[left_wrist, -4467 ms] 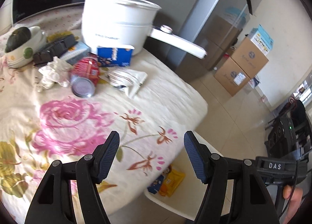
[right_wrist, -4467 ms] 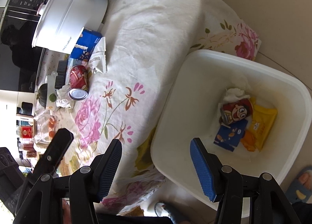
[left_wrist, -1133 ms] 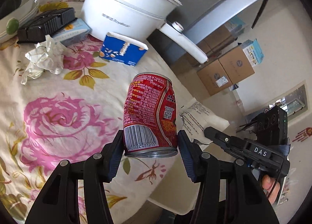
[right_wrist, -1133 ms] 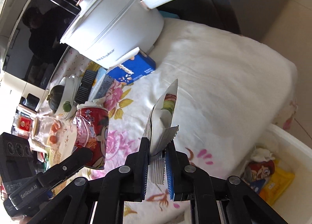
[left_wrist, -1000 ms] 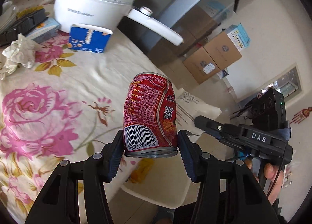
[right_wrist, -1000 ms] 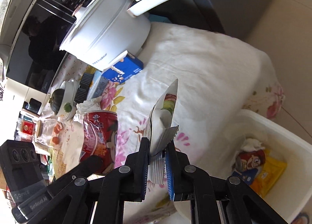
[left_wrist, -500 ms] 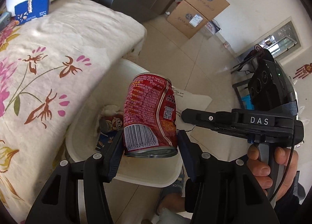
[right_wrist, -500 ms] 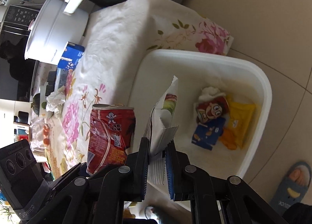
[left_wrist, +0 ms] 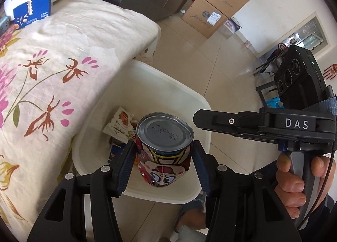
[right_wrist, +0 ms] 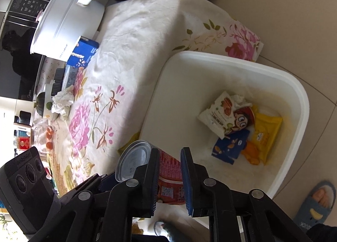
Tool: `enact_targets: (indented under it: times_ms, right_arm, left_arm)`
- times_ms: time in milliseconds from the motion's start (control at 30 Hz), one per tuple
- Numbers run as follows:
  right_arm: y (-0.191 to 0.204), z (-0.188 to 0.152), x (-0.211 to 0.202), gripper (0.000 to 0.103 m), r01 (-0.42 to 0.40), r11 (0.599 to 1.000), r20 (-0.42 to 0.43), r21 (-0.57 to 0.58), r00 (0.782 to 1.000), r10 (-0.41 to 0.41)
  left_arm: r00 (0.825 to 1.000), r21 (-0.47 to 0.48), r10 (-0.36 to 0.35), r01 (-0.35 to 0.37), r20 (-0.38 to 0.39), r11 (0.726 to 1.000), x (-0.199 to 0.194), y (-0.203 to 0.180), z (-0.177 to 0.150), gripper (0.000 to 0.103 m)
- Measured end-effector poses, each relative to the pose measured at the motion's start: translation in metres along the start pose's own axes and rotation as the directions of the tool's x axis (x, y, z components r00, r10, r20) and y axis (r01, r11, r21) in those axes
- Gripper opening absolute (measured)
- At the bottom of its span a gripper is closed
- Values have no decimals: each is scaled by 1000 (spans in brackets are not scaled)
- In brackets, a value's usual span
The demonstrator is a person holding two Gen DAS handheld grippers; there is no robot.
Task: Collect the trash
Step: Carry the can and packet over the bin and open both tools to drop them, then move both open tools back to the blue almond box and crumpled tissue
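My left gripper (left_wrist: 163,158) is shut on a dented red drink can (left_wrist: 164,151), tipped bottom-up over the white plastic bin (left_wrist: 189,96) on the floor. The can also shows in the right wrist view (right_wrist: 166,174). My right gripper (right_wrist: 168,162) is open a little and empty, above the bin's near rim (right_wrist: 303,103). A white snack wrapper (right_wrist: 219,113) lies in the bin on other trash: a cartoon wrapper, a blue packet (right_wrist: 229,147) and a yellow packet (right_wrist: 265,128). On the table remain a crumpled tissue (right_wrist: 63,101) and a blue carton (right_wrist: 83,54).
The floral-cloth table (left_wrist: 42,52) stands left of the bin. A white electric pot (right_wrist: 65,23), a black box and a bowl stand at its far end. Cardboard boxes (left_wrist: 217,4) are stacked by the wall. A slippered foot (right_wrist: 316,206) is beside the bin.
My right gripper has opened and let the white wrapper drop into the bin. My left gripper has tipped the can over so its bottom faces up, lower over the bin.
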State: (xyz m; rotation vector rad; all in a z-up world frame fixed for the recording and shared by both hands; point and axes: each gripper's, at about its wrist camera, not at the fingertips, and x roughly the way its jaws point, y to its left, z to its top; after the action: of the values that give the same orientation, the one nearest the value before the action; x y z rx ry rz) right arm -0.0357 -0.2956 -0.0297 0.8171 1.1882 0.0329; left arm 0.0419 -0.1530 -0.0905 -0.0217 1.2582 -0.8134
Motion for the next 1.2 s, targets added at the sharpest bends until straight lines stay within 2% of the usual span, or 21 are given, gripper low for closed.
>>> enact_targets:
  times_ms: [267, 567, 833, 1200]
  right_arm:
    - [-5, 0, 0, 37, 14, 1000, 4, 23, 1000, -14]
    - [-7, 1, 0, 44, 24, 999, 1, 34, 1000, -24]
    - [-8, 0, 0, 45, 23, 999, -5, 38, 1000, -23]
    - [-7, -2, 3, 45, 30, 999, -16, 33, 999, -29]
  left_arm:
    - [1000, 8, 6, -6, -13, 1000, 6, 0, 0, 56]
    - [999, 28, 29, -28, -29, 999, 15, -7, -4, 57]
    - [998, 95, 58, -55, -25, 994, 17, -19, -6, 63]
    - [998, 90, 66, -64, -22, 994, 16, -18, -5, 64]
